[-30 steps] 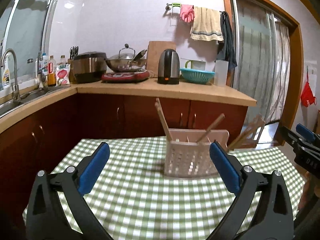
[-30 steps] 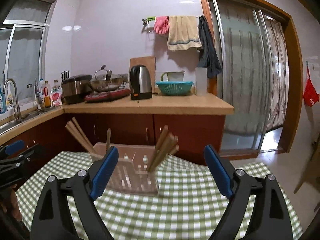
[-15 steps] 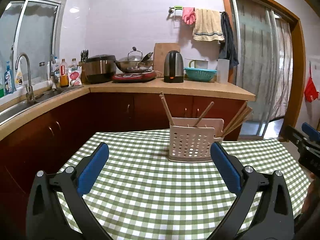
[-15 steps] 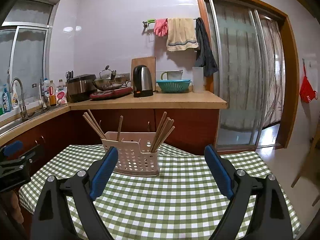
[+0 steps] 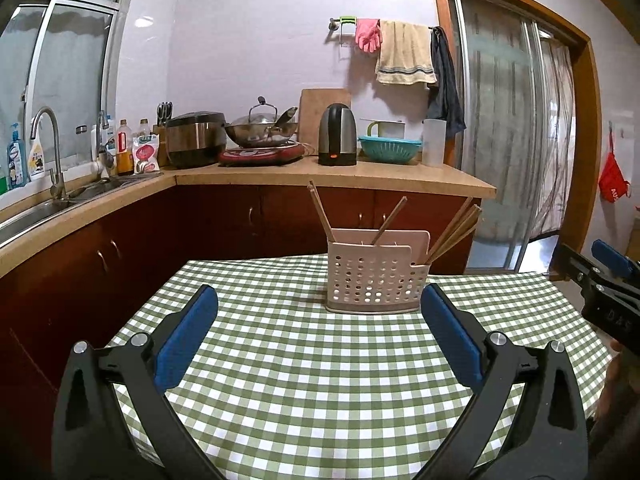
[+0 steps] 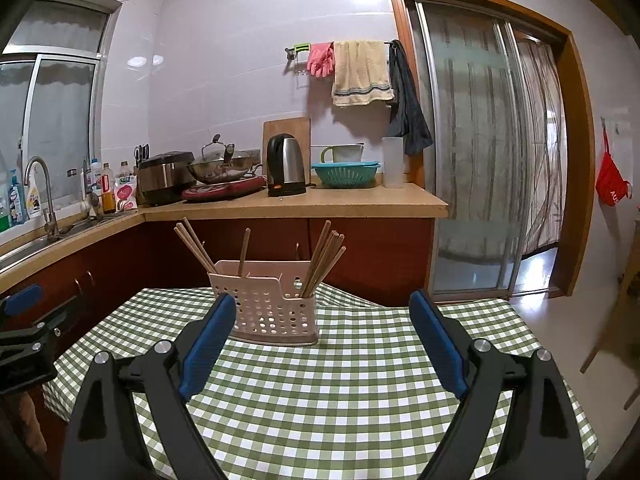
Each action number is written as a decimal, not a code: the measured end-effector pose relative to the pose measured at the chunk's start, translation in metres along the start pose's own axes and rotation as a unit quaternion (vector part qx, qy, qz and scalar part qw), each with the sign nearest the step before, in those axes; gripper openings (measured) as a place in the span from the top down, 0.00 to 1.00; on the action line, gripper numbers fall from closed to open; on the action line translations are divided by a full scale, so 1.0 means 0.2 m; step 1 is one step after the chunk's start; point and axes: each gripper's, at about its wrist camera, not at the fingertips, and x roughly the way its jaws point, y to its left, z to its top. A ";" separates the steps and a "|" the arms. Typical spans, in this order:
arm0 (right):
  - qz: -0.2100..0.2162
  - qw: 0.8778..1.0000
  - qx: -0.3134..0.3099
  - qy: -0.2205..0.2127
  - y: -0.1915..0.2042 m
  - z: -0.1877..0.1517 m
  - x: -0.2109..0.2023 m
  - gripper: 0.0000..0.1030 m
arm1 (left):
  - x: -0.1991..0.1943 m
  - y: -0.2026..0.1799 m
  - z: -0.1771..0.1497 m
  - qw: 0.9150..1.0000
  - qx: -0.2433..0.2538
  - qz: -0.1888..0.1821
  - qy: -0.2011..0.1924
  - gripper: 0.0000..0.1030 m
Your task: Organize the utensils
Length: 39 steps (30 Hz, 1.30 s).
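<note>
On checked tablecloth: chopsticks scattered across compartments of perforated holder, sorting apparently unfinished; left gripper and right gripper both spread wide, grasping nothing.

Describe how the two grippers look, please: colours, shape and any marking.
Both are alike. The left gripper and the right gripper have curved black plastic arms with round silver bolts at the joints and long blue pads on the inner faces. Seen from the left wrist view, the right gripper's body bears pale lettering, too blurred to read. No cables show.
</note>
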 end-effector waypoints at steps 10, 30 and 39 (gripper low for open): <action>-0.001 1.000 -0.001 0.002 0.00 -0.01 -0.01 0.17 | 0.00 -0.01 -0.02 1.000 -0.002 -0.002 0.003 0.04; 0.000 1.000 -0.001 0.005 0.00 -0.02 0.00 0.17 | 0.02 -0.05 -0.03 1.000 0.000 -0.014 0.006 0.04; 0.000 1.000 -0.001 0.005 0.00 -0.02 0.01 0.17 | 0.02 -0.05 -0.03 1.000 0.004 -0.013 0.004 0.04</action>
